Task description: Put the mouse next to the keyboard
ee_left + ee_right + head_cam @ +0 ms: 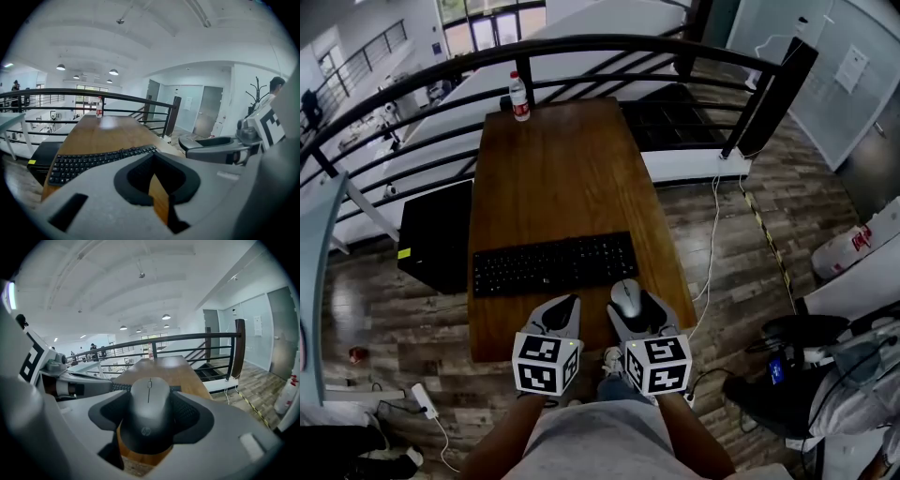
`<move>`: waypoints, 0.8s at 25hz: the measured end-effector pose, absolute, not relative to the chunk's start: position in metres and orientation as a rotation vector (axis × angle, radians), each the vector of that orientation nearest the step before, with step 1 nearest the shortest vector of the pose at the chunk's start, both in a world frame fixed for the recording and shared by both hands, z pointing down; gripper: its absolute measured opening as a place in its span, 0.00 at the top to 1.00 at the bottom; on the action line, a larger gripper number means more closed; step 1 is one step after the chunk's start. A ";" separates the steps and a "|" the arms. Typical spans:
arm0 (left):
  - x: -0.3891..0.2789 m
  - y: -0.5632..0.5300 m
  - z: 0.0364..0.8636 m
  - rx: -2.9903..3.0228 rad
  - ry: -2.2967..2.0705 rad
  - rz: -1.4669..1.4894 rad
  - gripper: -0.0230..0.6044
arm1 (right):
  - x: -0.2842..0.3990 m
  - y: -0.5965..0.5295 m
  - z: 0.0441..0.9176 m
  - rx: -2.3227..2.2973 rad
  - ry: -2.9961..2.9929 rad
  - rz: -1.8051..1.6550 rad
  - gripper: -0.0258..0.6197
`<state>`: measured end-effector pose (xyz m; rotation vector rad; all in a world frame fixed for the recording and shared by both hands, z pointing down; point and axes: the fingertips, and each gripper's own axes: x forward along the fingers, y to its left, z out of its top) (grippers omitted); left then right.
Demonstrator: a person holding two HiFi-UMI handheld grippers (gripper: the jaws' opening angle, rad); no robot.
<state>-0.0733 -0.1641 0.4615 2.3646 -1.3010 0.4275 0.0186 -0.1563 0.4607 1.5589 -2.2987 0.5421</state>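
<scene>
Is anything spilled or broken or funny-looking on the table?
Nothing stands out. The bottle stands upright at the far end of the table, the keyboard lies flat, and the mouse sits gripped between the jaws of the right gripper. No spill or damage shows.

The left gripper (152, 157) is seen with its jaws brought together at the tips, and nothing is held in the black-padded hollow between them; only a strip of wooden tabletop (112, 133) is seen through it. Just ahead and to the left, a black keyboard (93, 161) is laid across the tabletop. Far ahead, at the tabletop's far end, a bottle (99, 108) with a red label is stood upright in front of a dark railing (131, 97). To the right, the right gripper (187, 144) is seen from the side, with its marker cube (267, 125) behind it. A black box (43, 154) is placed lower down, left of the tabletop.
</scene>
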 end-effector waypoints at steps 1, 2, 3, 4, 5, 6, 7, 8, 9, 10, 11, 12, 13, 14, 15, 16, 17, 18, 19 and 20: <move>-0.070 -0.171 0.463 2.360 -1.303 0.430 0.97 | 0.023 -0.164 0.462 1.557 -2.297 0.545 0.49; -0.066 -0.177 0.464 2.355 -1.305 0.432 0.97 | 0.028 -0.171 0.463 1.555 -2.296 0.546 0.49; -0.062 -0.183 0.466 2.351 -1.308 0.435 0.97 | 0.033 -0.178 0.464 1.552 -2.295 0.547 0.49; -0.057 -0.189 0.467 2.347 -1.309 0.439 0.97 | 0.038 -0.185 0.465 1.550 -2.293 0.548 0.49; -0.053 -0.195 0.468 2.343 -1.310 0.443 0.97 | 0.044 -0.192 0.466 1.548 -2.291 0.549 0.49; -0.048 -0.200 0.469 2.340 -1.310 0.447 0.97 | 0.049 -0.199 0.466 1.545 -2.288 0.551 0.49; -0.043 -0.206 0.470 2.336 -1.313 0.451 0.97 | 0.055 -0.206 0.467 1.543 -2.285 0.553 0.49; -0.039 -0.211 0.470 2.332 -1.316 0.454 0.97 | 0.061 -0.212 0.467 1.540 -2.283 0.555 0.49; -0.035 -0.216 0.470 2.327 -1.322 0.456 0.97 | 0.066 -0.218 0.467 1.538 -2.283 0.556 0.49; -0.032 -0.221 0.470 2.324 -1.328 0.456 0.97 | 0.070 -0.223 0.467 1.536 -2.283 0.555 0.49; -0.029 -0.224 0.470 2.321 -1.335 0.454 0.97 | 0.075 -0.228 0.468 1.535 -2.282 0.554 0.49; -0.027 -0.228 0.470 2.319 -1.341 0.453 0.97 | 0.078 -0.232 0.470 1.533 -2.280 0.554 0.49; -0.025 -0.231 0.471 2.317 -1.347 0.453 0.97 | 0.082 -0.235 0.472 1.532 -2.277 0.554 0.49; -0.024 -0.234 0.472 2.314 -1.354 0.454 0.97 | 0.085 -0.239 0.475 1.530 -2.275 0.557 0.49; -0.023 -0.238 0.474 2.309 -1.360 0.457 0.97 | 0.088 -0.244 0.479 1.527 -2.273 0.564 0.49; -0.021 -0.240 0.475 2.303 -1.367 0.461 0.97 | 0.091 -0.247 0.482 1.522 -2.272 0.572 0.49; -0.019 -0.243 0.477 2.296 -1.374 0.466 0.97 | 0.094 -0.251 0.485 1.514 -2.272 0.582 0.49; -0.016 -0.246 0.478 2.288 -1.381 0.471 0.97 | 0.098 -0.255 0.488 1.505 -2.272 0.591 0.49; -0.013 -0.250 0.479 2.281 -1.389 0.475 0.97 | 0.101 -0.258 0.491 1.495 -2.271 0.599 0.49; -0.011 -0.254 0.480 2.275 -1.397 0.478 0.97 | 0.105 -0.263 0.494 1.486 -2.271 0.606 0.49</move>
